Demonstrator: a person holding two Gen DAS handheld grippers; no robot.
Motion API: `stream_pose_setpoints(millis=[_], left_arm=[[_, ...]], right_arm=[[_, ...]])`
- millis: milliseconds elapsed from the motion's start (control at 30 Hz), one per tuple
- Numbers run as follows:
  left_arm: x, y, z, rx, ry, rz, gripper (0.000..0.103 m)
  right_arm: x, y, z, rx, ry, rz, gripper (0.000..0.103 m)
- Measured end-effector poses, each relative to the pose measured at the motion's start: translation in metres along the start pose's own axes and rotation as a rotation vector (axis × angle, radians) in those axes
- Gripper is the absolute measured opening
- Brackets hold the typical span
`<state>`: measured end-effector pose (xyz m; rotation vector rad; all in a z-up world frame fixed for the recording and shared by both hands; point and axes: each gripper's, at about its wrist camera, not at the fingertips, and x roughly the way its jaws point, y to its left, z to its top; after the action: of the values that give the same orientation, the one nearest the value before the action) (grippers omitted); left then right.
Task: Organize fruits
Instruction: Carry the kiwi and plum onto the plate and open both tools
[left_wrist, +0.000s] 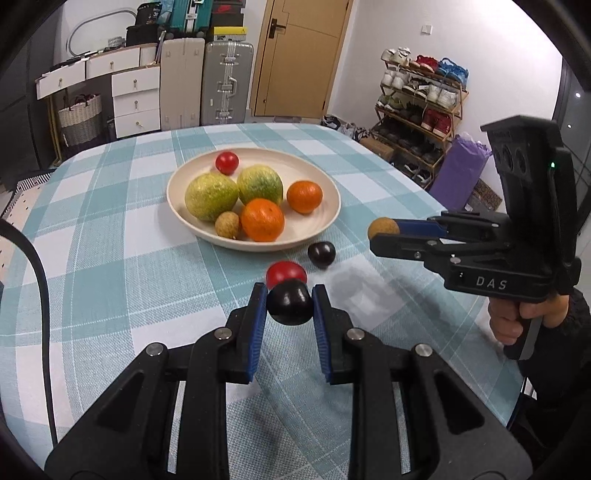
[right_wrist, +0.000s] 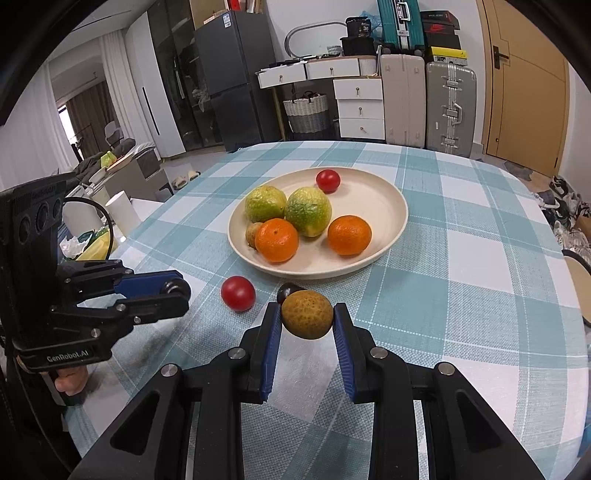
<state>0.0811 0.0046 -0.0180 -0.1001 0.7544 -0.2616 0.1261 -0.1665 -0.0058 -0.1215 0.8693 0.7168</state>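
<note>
Fruits filled the plate (left_wrist: 325, 221): two green ones, two oranges (left_wrist: 263, 219), a small tan one and a red tomato (left_wrist: 226, 162) at 12 o'clock. The plate sat mid-table on a checked cloth (left_wrist: 110, 221). The left gripper (left_wrist: 290, 302) reached forward, level and low over the cloth, fingers pinching a round dark fruit (left_wrist: 290, 304). A second tomato (left_wrist: 284, 271) sat just past it, and another dark fruit (left_wrist: 321, 253) lay near the plate at 5 o'clock. The right gripper (right_wrist: 306, 315) pointed at the plate, pinching a round tan fruit (right_wrist: 306, 314) above the cloth. All were round, with no long side. The right gripper said "DAS"; the left said "GenRobot.AI".
</note>
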Motion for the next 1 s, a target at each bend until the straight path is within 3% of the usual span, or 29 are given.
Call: stream_pose_setpoints(millis=[500,1000], left_arm=[[-0.014,0.013,0.033,-0.030,-0.096,0.050,0.022],[-0.004,0.014,0.056,-0.031,-0.106,0.065,0.022]], right_arm=[[-0.007,-0.008,0.021,-0.001,-0.054,-0.026,0.029],[-0.006,-0.021,0.042,0.007,-0.081,-0.041,0.029]])
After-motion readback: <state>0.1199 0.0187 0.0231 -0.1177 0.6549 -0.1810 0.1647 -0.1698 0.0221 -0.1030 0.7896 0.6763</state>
